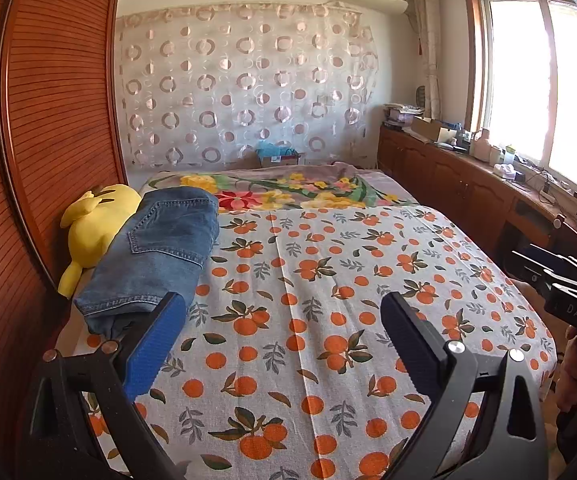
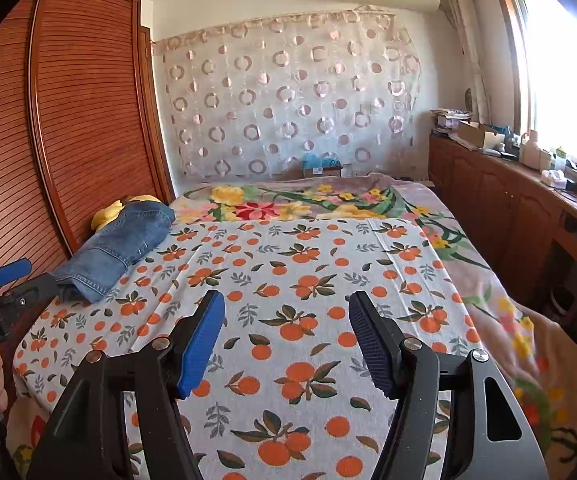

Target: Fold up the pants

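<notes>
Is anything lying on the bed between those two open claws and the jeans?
Nothing visible. Only bare orange-print sheet separates the right gripper from the folded jeans. The left gripper is already beside them.

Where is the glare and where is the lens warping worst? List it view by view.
Left wrist view: the window is blown out white at the right, and the wardrobe bows strongly at the left edge. Right wrist view: the same window glares at upper right; the wardrobe door curves; dark vignette in the corners. Jeans and bedsheet stay sharp and evenly lit.
</notes>
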The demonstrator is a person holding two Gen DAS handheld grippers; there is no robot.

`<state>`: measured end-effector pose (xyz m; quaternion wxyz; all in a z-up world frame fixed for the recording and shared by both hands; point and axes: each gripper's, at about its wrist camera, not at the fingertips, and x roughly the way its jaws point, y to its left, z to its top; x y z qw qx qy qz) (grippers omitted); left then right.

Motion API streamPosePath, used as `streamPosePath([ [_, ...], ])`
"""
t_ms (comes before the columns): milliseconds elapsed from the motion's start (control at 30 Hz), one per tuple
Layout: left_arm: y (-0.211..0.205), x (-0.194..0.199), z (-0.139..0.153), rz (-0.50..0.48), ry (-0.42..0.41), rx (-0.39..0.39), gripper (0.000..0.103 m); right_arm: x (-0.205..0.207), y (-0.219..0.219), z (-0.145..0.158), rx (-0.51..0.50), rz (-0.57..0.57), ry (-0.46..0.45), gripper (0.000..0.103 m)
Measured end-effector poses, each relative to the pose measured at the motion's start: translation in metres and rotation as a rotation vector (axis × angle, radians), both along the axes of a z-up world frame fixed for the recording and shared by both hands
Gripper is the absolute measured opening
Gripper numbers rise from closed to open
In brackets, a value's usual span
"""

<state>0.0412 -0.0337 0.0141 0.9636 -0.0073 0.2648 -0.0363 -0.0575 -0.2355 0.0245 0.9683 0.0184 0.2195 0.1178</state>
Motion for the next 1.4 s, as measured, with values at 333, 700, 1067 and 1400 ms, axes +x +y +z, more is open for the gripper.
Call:
streamPosePath([
  [333,0.0001,-0.0003,0.0002,-0.001,0.000,-0.002,0.098,-0.0004,0.0016,-0.0020,0.002,0.002,-0.004,0.067],
  [700,0.0000,-0.0006,0.0003,-0.001,-0.001,-0.002,0.098,-0.0001,0.0036,-0.0037,0.005,0.007,-0.004,0.067],
  [1067,-0.0009,-0.0005,0.0014,-0.003,-0.002,-0.004,0.098,0.0006,0.0044,-0.0036,0.001,0.007,-0.011,0.067],
  [1400,-0.0010,-0.0009,0.0015,-0.002,-0.003,-0.004,0.098,0.0008,0.0048,-0.0043,0.001,0.007,-0.012,0.067],
])
